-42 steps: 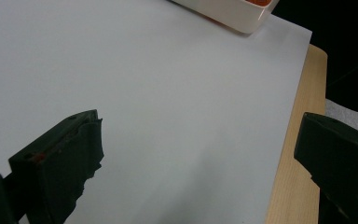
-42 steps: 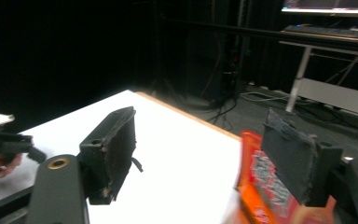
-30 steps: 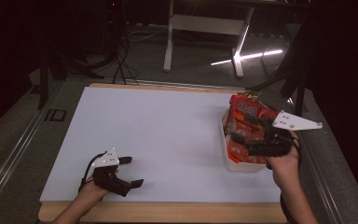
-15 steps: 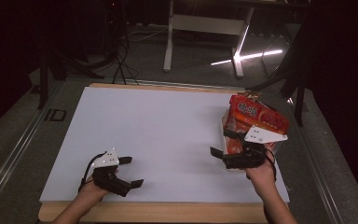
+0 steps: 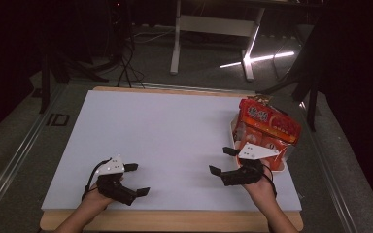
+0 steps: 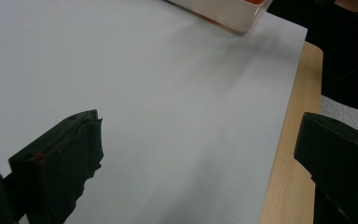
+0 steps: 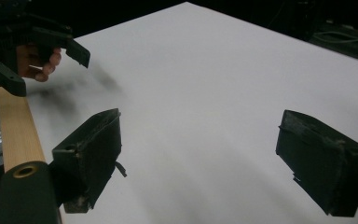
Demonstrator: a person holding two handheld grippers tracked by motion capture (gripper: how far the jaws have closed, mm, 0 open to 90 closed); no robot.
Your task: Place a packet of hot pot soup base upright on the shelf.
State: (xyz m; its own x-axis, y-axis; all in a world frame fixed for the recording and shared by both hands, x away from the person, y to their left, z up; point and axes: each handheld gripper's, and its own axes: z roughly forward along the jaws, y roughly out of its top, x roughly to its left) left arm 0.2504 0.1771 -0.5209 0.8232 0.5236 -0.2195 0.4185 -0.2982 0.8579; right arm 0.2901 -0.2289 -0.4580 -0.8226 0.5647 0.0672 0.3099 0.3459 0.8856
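Note:
A white tray [image 5: 234, 127] at the table's right edge holds red-orange snack packets [image 5: 268, 121]; its pale corner [image 6: 223, 11] shows at the top of the left gripper view. My right gripper [image 5: 223, 160] rests low on the white sheet just in front and left of the tray, jaws wide apart and empty. My left gripper [image 5: 139, 179] sits near the front left edge, also open with nothing between its jaws. The right gripper view shows the left gripper [image 7: 51, 44] across the sheet, held by a hand.
A white sheet [image 5: 165, 131] covers the wooden table, whose front rim [image 5: 175, 219] is exposed. Beyond the table stand a desk frame [image 5: 213, 34] and floor cables [image 5: 126, 63] in a dark room.
My right gripper has drawn back from over the tray toward the front and left, down to the sheet. The left gripper has stayed put.

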